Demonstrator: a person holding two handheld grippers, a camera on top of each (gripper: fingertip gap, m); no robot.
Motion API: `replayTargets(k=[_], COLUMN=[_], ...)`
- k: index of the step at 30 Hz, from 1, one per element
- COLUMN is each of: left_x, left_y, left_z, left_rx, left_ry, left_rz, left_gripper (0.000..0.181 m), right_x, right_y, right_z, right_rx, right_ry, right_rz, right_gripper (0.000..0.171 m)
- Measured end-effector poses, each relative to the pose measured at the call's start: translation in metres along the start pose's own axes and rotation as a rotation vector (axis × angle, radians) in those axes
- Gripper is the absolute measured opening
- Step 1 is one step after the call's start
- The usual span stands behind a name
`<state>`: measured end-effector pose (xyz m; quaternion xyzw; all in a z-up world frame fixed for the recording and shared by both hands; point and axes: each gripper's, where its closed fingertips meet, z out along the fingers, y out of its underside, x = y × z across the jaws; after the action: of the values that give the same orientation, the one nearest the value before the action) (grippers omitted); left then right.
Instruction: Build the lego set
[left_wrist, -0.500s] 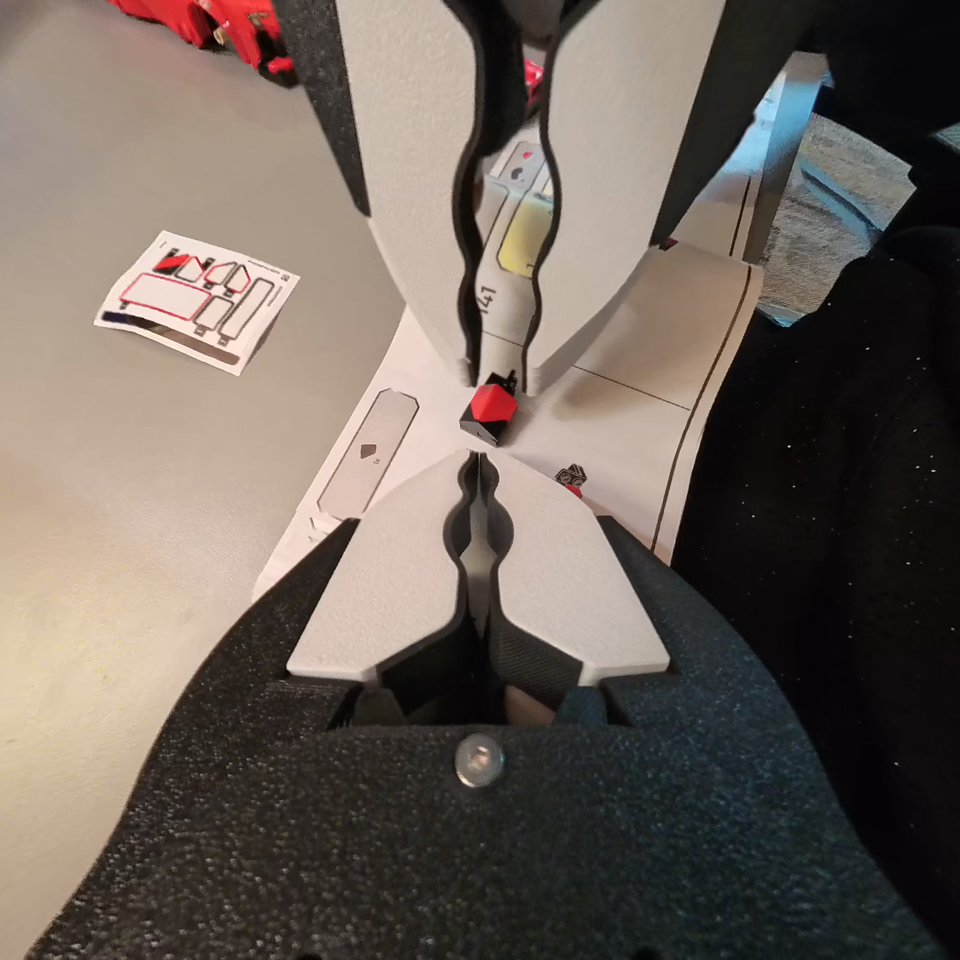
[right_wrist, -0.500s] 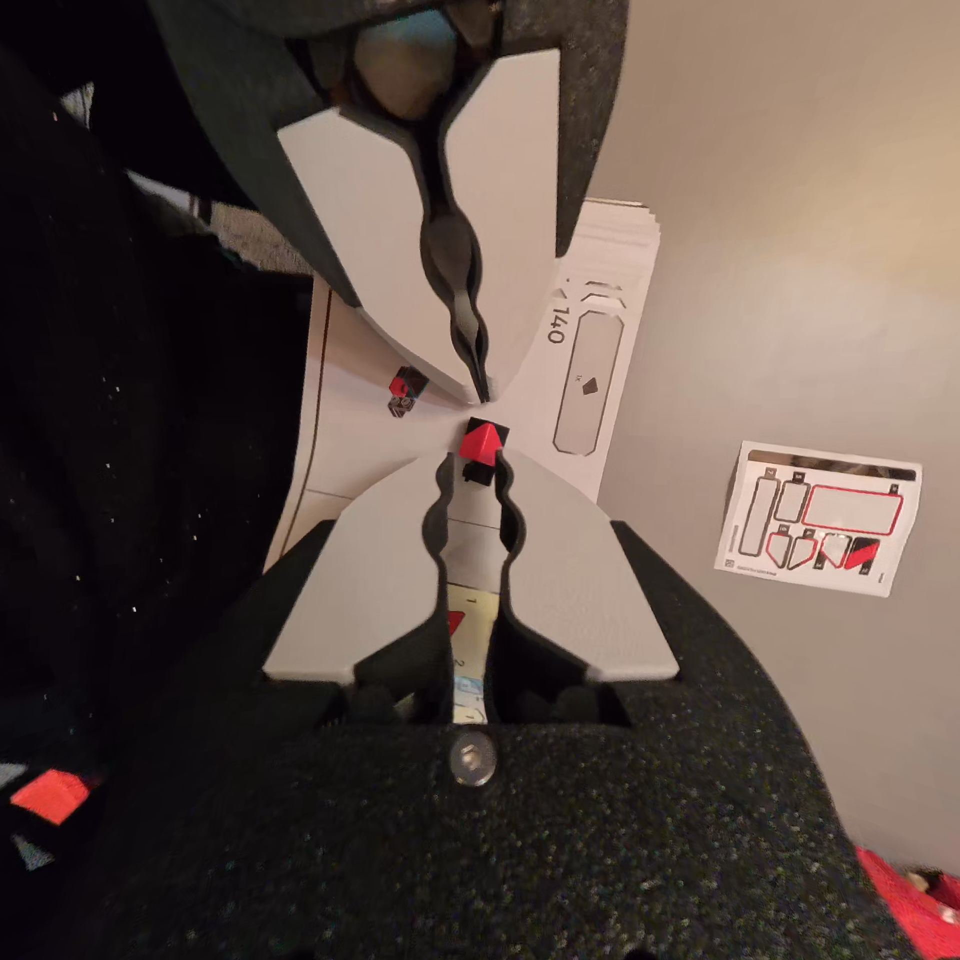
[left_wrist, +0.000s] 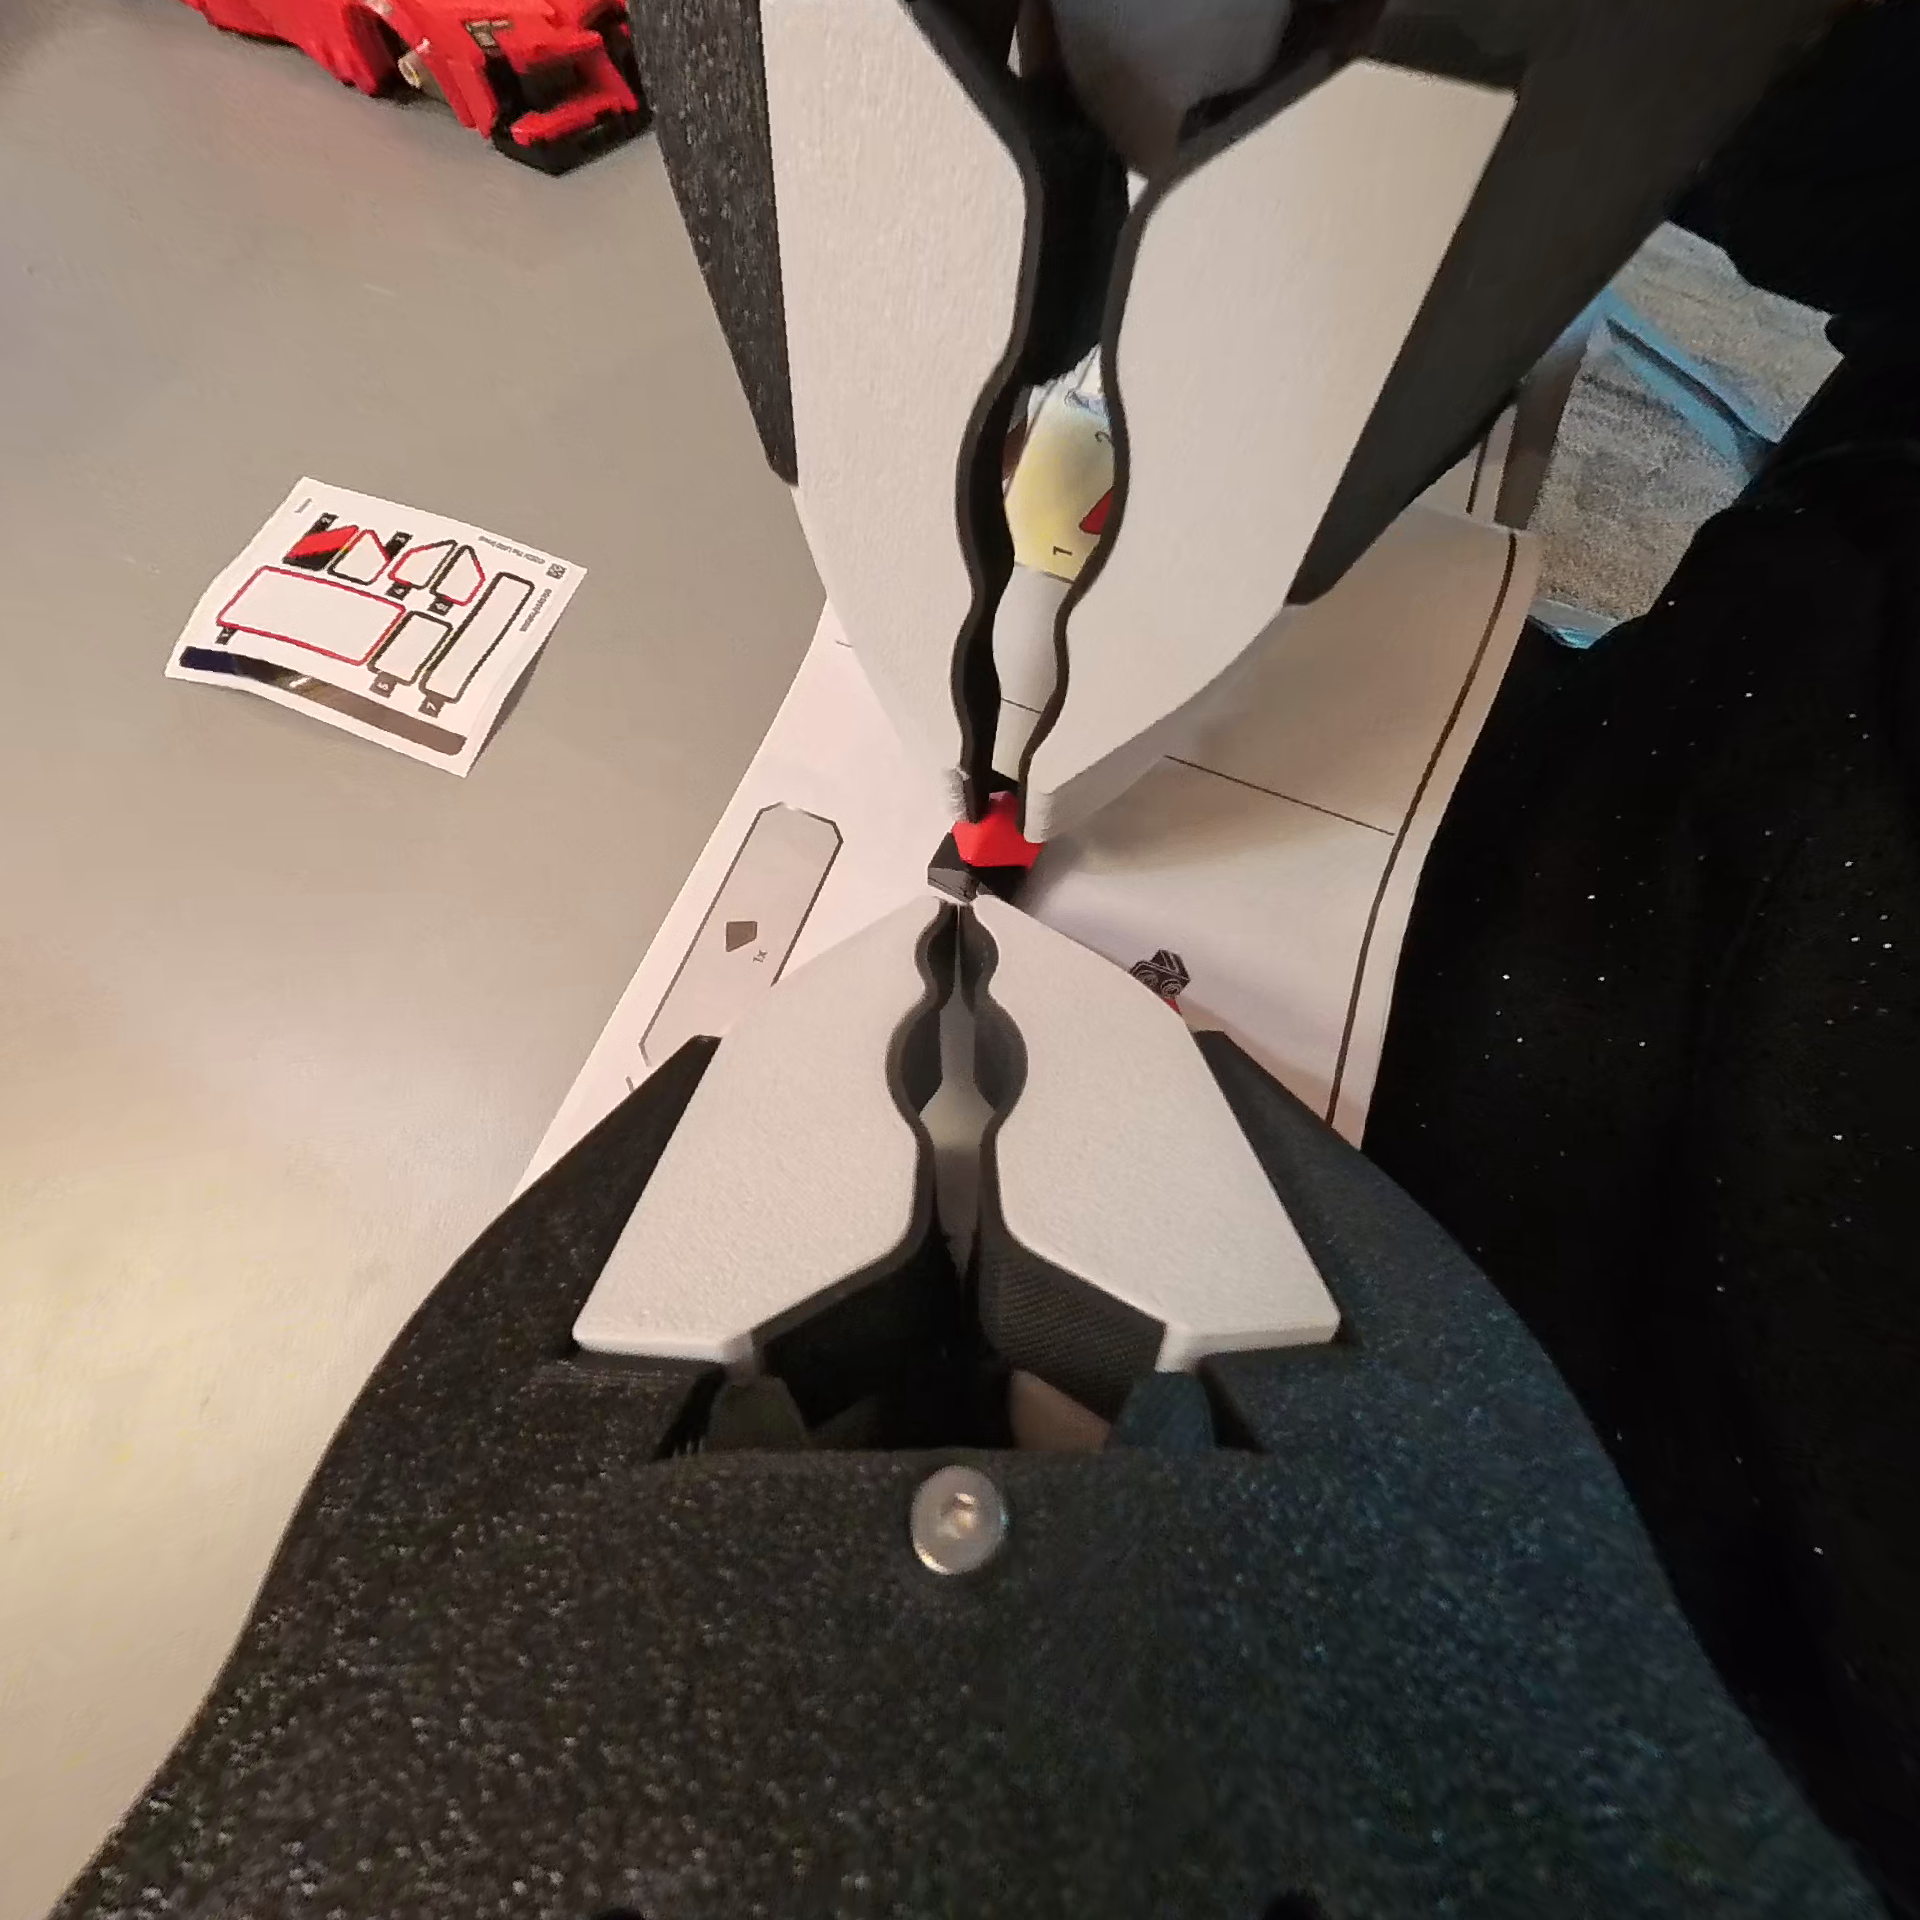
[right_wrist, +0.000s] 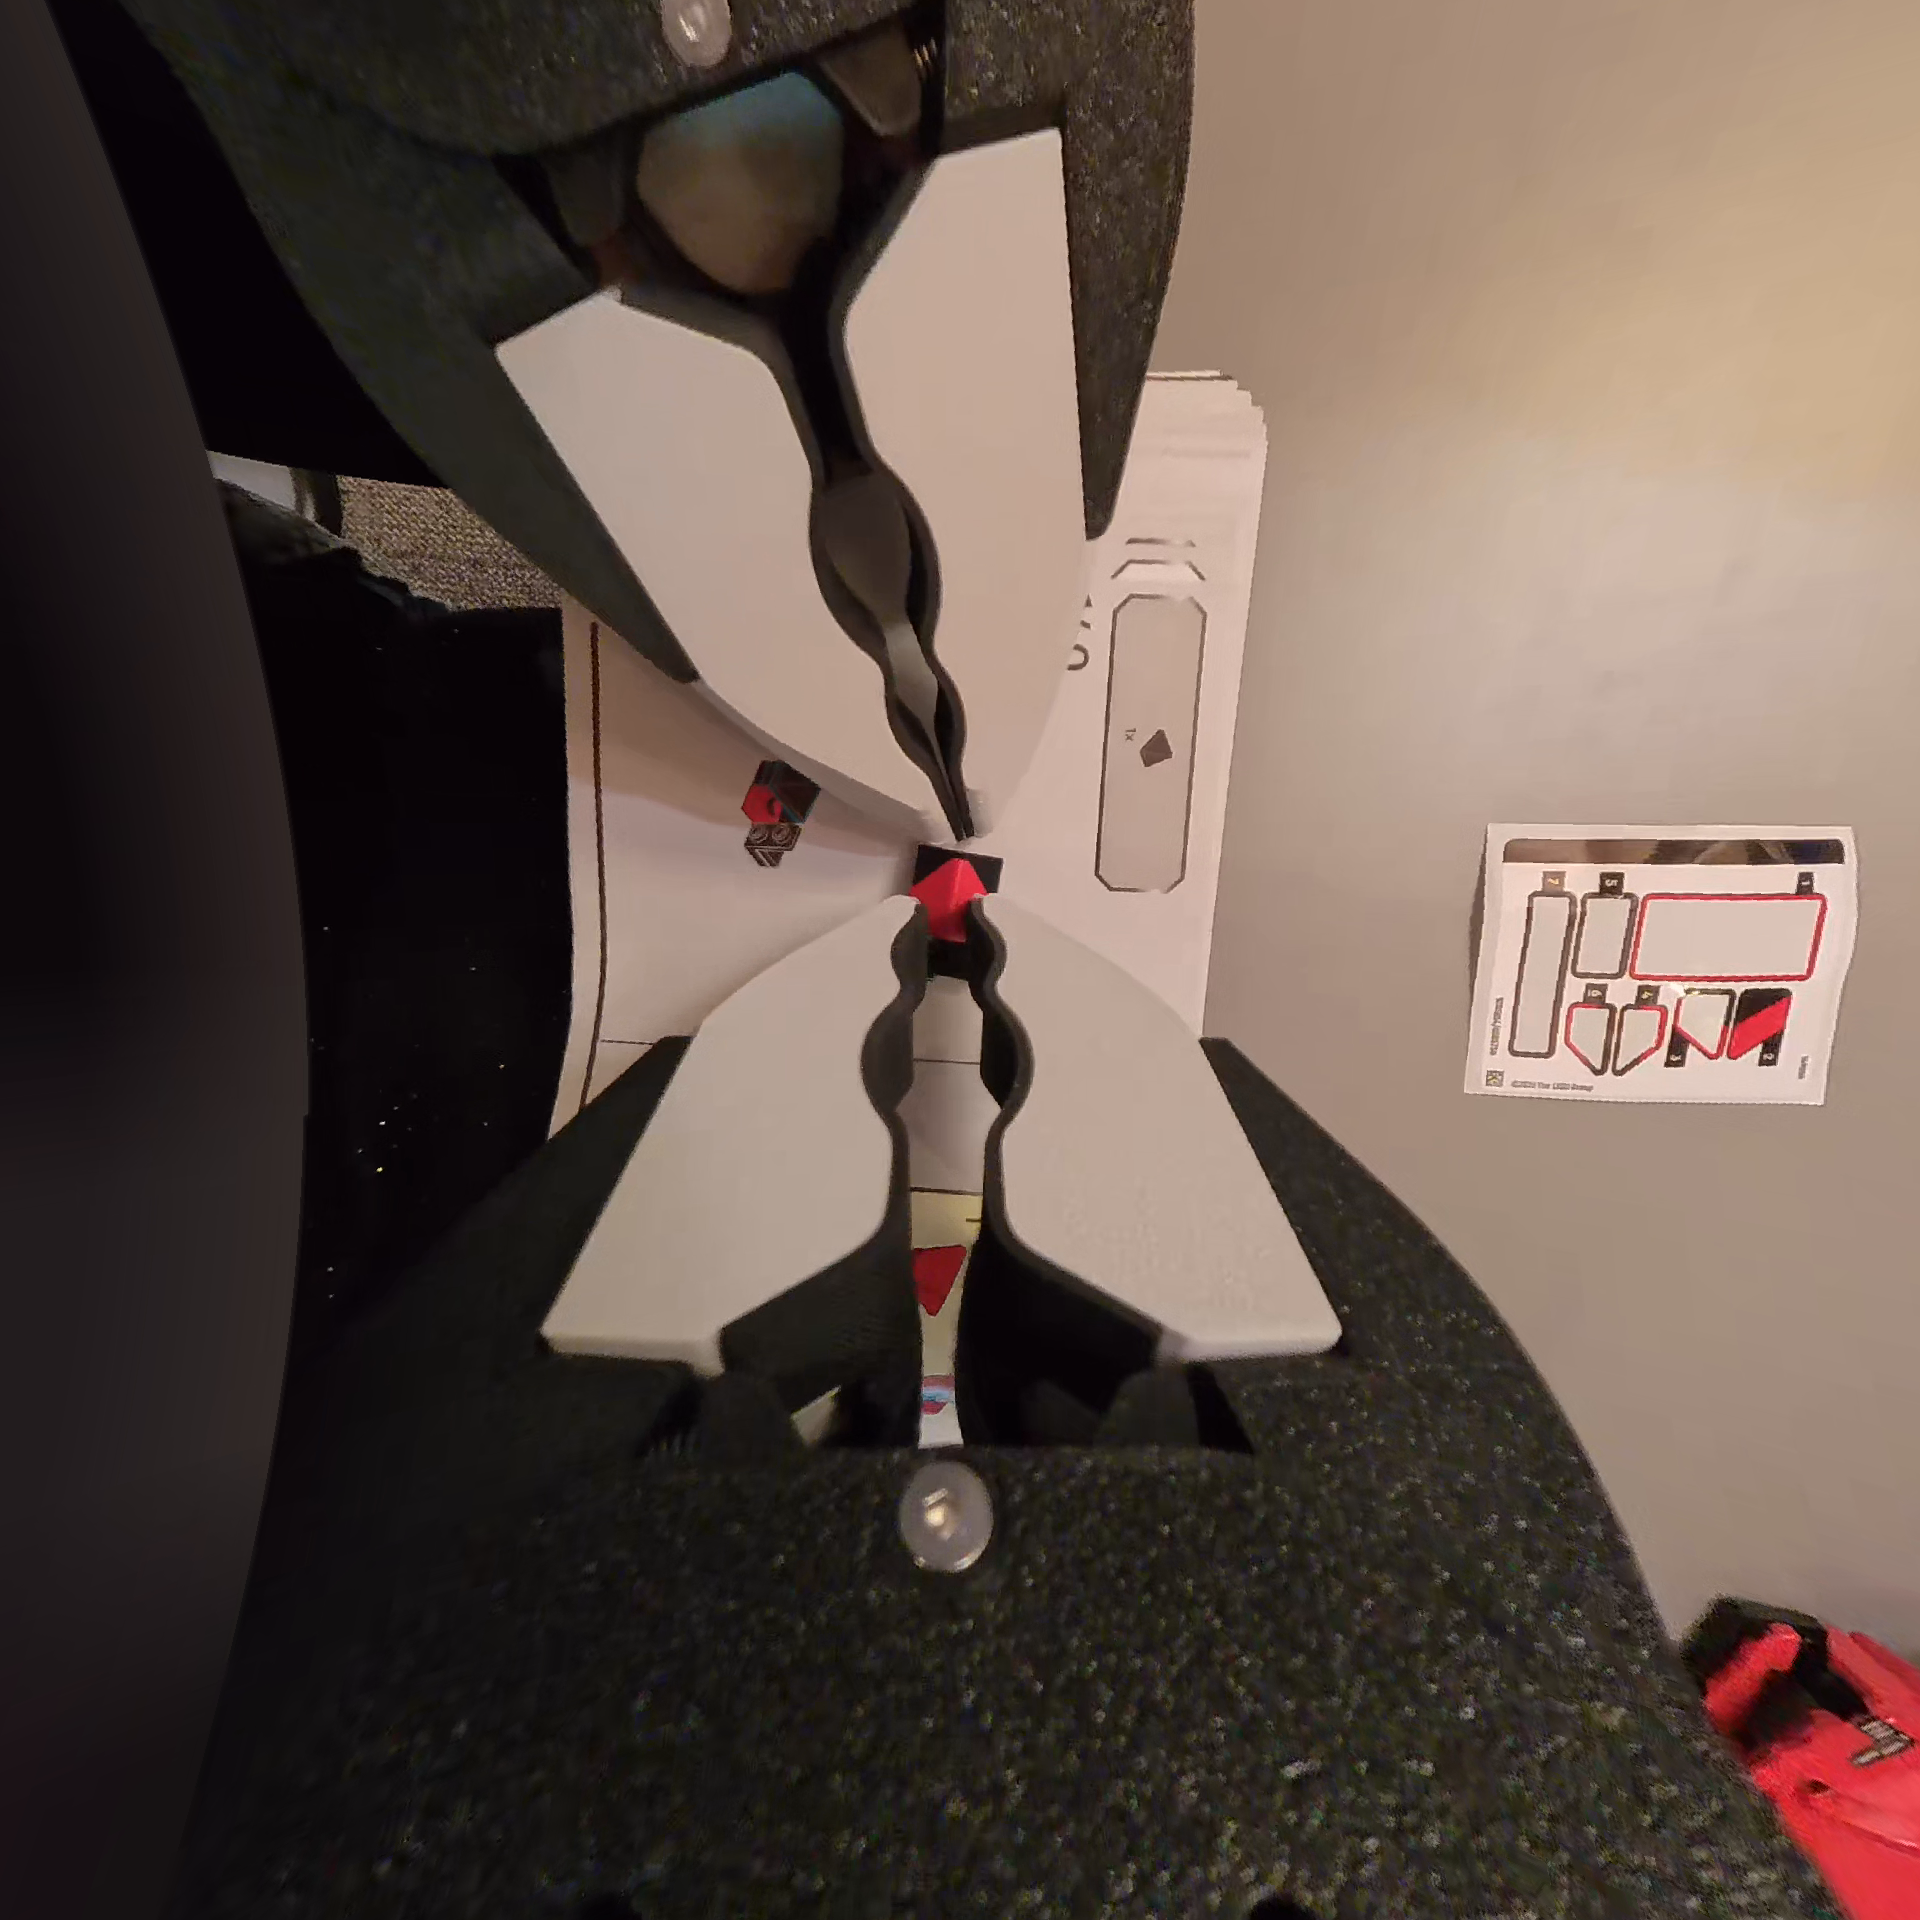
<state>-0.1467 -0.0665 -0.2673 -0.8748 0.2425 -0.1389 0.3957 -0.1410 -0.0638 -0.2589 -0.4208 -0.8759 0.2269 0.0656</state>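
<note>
A small red and black lego piece (left_wrist: 982, 844) is held over the open instruction booklet (left_wrist: 1247, 894). My right gripper (left_wrist: 997, 805) comes in from the top of the left wrist view and is shut on that piece. In the right wrist view it (right_wrist: 945, 920) pinches the piece (right_wrist: 948, 885) at its tips. My left gripper (left_wrist: 956, 906) is shut, its tips right at the piece's black end. It also shows in the right wrist view (right_wrist: 961, 826), coming from above. I cannot make out anything between its tips.
A sticker sheet (left_wrist: 374, 623) lies on the grey table (left_wrist: 260, 1039), left of the booklet; the right wrist view shows it too (right_wrist: 1662, 961). A red lego model (left_wrist: 468, 62) stands at the far left, also seen in the right wrist view (right_wrist: 1818, 1745). Dark fabric (left_wrist: 1662, 1039) borders the booklet. The tips of both grippers are at nearly the same place. Both grippers' tips are roughly 25 cm from the red lego model (left_wrist: 468, 62).
The two grippers have closed in on each other, so the piece now sits right against my left gripper's tips. The right gripper still holds the piece.
</note>
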Motion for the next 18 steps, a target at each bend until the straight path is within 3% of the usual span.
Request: replayTargets(k=[8,18], left_x=[0.0003,0.0006], left_y=[0.0013,0.0014], left_z=[0.0012,0.0015], left_rx=[-0.009,-0.007], left_ry=[0.0,-0.005], left_rz=[0.002,-0.002], left_gripper=[0.0,0.0], right_x=[0.0002,0.0007], right_y=[0.0018,0.0018], right_z=[0.0029,0.0032], right_rx=[-0.03,0.069], right_ry=[0.064,0.077], right_rz=[0.026,0.141], right_gripper=[0.009,0.011])
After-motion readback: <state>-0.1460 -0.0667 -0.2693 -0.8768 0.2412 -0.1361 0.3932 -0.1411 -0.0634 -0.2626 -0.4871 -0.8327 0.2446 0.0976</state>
